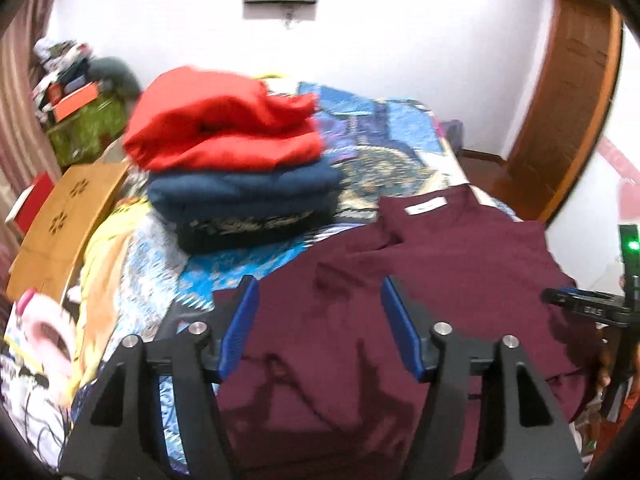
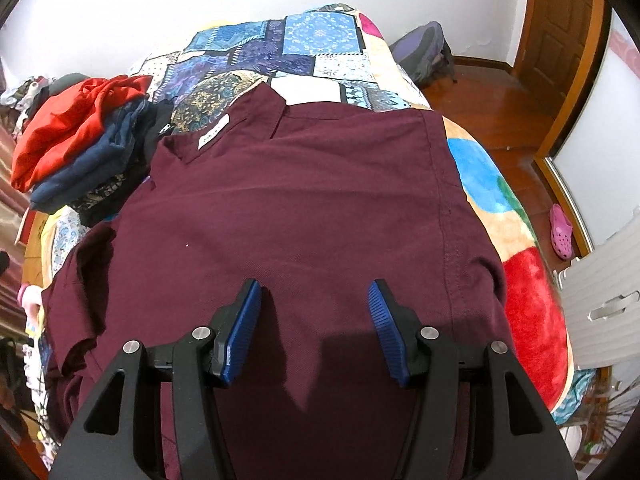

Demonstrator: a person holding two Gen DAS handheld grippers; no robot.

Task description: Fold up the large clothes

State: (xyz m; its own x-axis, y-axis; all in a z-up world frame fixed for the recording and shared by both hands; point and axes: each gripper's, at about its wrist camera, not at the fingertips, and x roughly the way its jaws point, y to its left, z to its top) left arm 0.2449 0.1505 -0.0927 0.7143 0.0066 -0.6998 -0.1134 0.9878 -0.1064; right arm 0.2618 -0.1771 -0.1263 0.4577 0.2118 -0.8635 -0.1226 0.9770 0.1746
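Observation:
A maroon shirt lies spread flat on the bed, its collar and white label toward the far end. In the right wrist view the shirt fills the middle, with one sleeve rumpled at the left. My left gripper hovers open over the shirt's near left part, nothing between its blue pads. My right gripper also stands open above the shirt's lower body, and its pads hold no fabric. A stack of folded clothes sits to the left, with a red garment on top.
A patchwork quilt covers the bed. A low wooden table stands at the left. At the right are a backpack, a pink shoe on the wooden floor, a white chair and a black stand with a green light.

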